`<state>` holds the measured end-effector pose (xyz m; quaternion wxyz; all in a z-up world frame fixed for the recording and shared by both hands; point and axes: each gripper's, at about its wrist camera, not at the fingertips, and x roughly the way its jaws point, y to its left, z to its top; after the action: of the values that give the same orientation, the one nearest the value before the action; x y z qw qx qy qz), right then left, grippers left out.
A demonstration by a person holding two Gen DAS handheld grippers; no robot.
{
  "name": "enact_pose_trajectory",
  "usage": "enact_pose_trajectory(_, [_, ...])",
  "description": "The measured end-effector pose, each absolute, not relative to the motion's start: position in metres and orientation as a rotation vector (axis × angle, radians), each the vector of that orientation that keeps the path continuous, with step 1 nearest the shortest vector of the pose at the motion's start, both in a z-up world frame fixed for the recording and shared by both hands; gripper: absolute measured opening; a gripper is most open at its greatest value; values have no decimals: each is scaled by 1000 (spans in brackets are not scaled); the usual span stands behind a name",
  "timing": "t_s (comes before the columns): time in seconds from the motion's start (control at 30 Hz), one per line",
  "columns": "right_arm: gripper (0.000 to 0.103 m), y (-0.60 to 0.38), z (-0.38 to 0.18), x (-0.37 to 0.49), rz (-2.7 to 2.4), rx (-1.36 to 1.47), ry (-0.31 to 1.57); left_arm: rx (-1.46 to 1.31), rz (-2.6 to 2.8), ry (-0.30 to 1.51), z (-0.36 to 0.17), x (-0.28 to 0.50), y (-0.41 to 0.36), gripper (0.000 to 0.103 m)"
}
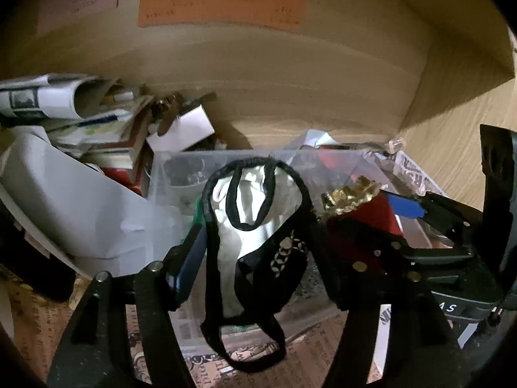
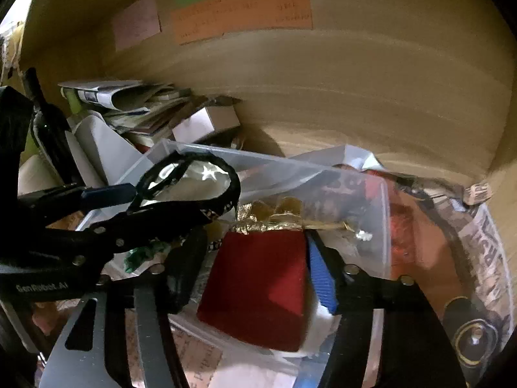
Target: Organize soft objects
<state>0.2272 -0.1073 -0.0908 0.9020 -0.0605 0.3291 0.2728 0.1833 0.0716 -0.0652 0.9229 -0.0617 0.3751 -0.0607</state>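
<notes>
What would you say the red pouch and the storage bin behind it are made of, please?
The red pouch looks like matte velvet-like fabric with a shiny gold foil-like trim, though blur leaves that open. The storage bin appears to be clear glossy plastic: its contents show through its walls.

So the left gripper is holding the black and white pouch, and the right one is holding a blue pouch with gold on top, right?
Almost. The right gripper holds a red pouch with gold trim, not blue; only its finger pads are blue, as the right wrist view shows. The left gripper does hold the black and white pouch.
</notes>
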Motion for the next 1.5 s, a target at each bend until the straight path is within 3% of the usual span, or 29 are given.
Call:
enact_pose_trajectory(0.1, [70, -110, -81, 218, 559, -132, 636, -122, -118, 733, -53, 174, 73, 66])
enact_pose_trajectory(0.43, [71, -130, -28, 167, 545, -127, 419, -78, -61, 499, 4, 112, 73, 68])
enact_pose_trajectory(0.63, [71, -144, 1, 135, 561, -81, 303, -55, -41, 373, 32, 73, 66, 79])
enact_pose_trajectory(0.73, [79, -149, 12, 119, 568, -59, 250, -57, -40, 332, 40, 58, 65, 87])
enact_pose_trajectory(0.93, [87, -154, 20, 98, 572, -49, 192, -54, -26, 281, 49, 40, 64, 97])
enact_pose_trajectory(1.07, [100, -155, 21, 88, 572, -36, 172, -57, -16, 261, 54, 31, 65, 101])
enact_pose_trajectory(1.5, [103, -157, 19, 77, 578, -21, 164, -56, -2, 247, 57, 20, 62, 103])
